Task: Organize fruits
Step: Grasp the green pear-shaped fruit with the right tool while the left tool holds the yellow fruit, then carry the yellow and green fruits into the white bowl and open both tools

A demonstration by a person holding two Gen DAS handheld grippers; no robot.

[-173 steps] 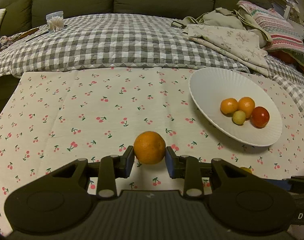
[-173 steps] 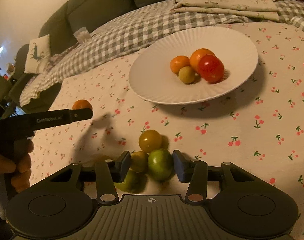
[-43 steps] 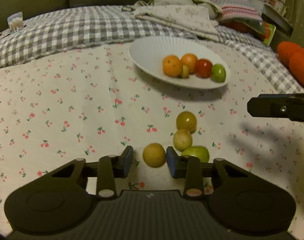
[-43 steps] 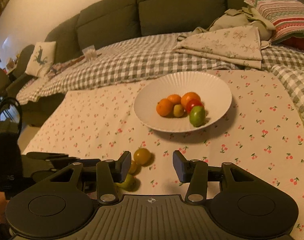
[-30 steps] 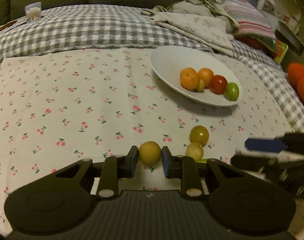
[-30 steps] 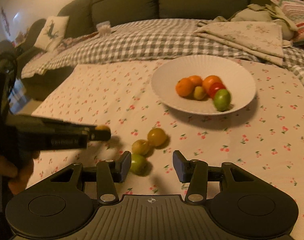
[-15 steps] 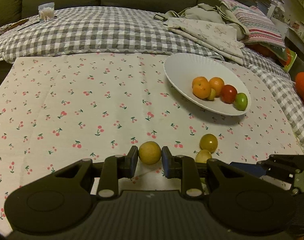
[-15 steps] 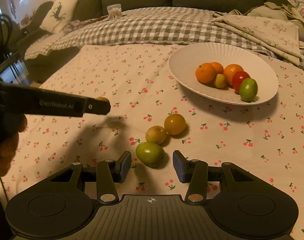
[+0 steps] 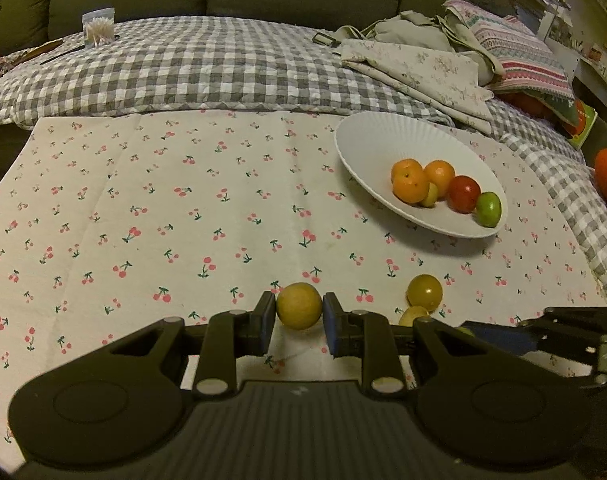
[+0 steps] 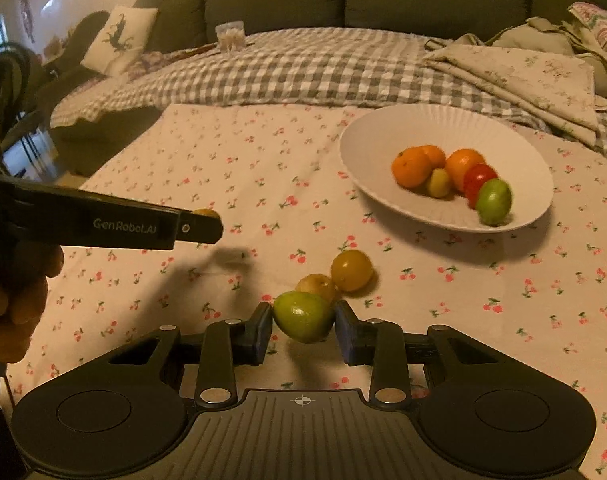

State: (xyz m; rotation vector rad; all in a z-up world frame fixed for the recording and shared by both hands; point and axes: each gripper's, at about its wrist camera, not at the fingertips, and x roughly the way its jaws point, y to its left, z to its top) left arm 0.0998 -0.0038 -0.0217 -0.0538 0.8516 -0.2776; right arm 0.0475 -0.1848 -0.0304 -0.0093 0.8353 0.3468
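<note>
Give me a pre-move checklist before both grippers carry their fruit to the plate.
1. Left gripper clamps the yellow fruit: ok.
2. Right gripper clamps the green fruit: ok.
3. Green fruit clear of the small yellow fruit behind it: cannot tell.
4. Free room on the white plate: ok, its left half is bare.
5. Path over the cherry cloth clear: ok.

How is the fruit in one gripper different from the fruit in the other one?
The left gripper holds a yellow fruit that is round like a ball; the right gripper holds a green fruit that is wider and more egg-shaped. Both are pinched between two fingers, and neither is on the white plate yet.
</note>
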